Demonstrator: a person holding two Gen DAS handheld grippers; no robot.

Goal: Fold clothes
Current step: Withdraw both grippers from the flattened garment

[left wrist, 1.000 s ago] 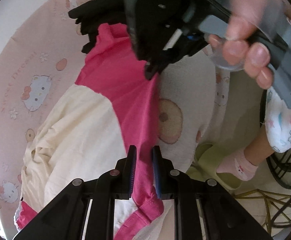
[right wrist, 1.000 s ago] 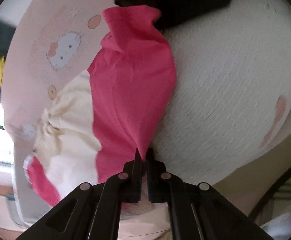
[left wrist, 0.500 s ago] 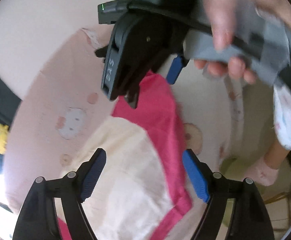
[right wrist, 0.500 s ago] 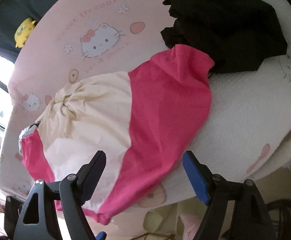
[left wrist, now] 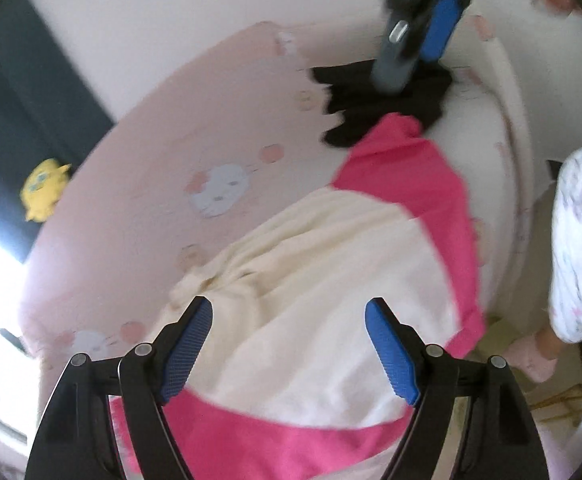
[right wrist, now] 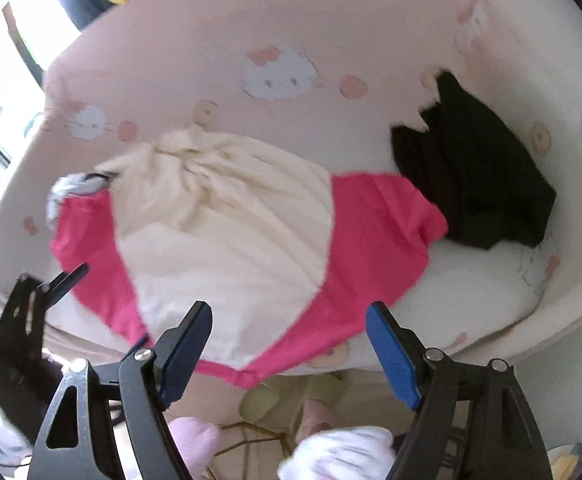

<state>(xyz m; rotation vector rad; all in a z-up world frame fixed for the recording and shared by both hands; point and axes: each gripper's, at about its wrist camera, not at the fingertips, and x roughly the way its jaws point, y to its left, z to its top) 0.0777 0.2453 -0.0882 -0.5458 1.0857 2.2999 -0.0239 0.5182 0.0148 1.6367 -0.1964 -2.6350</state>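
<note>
- Left gripper (left wrist: 289, 346): blue pads spread wide, pinching nothing, hovering above the cream panel of the pink-and-cream garment (left wrist: 331, 300).
- Right gripper (right wrist: 289, 350): pads likewise standing wide apart, empty, hanging over the garment's near hem at the edge of the bed (right wrist: 331, 40).
- Garment lying spread on the bed, largely flat; cream middle bunching into a gathered knot at the far side, pink bands flanking it.
- Taking the garment as landmark: long axis running left to right across the right wrist view, one pink band at each end, near hem drooping a little over the bed edge.
- Black clothing (right wrist: 475, 184) sitting in a heap at the garment's right end, touching or just overlapping the pink corner there.
- Both pairs of fingers pointing down and forward at the garment; cloth lying ahead of and below the tips, not between them.
- Left gripper appearing nearer the garment's left pink band, right gripper nearer the right band and the black heap.
- Person's patterned sleeve or trouser leg (left wrist: 579, 240) and slippered foot showing off the garment's near right side, beyond the bed edge.
- Yellow plush toy (left wrist: 45, 188) sitting well apart, beyond the garment's far left.
- Judgement: garment lying open and not squared into a packet; scene fitting either a laying-out for a fold or a pause between folds. Cannot tell which.
- Motion blur softening hem detail; sleeve and collar positions not readable.
</note>
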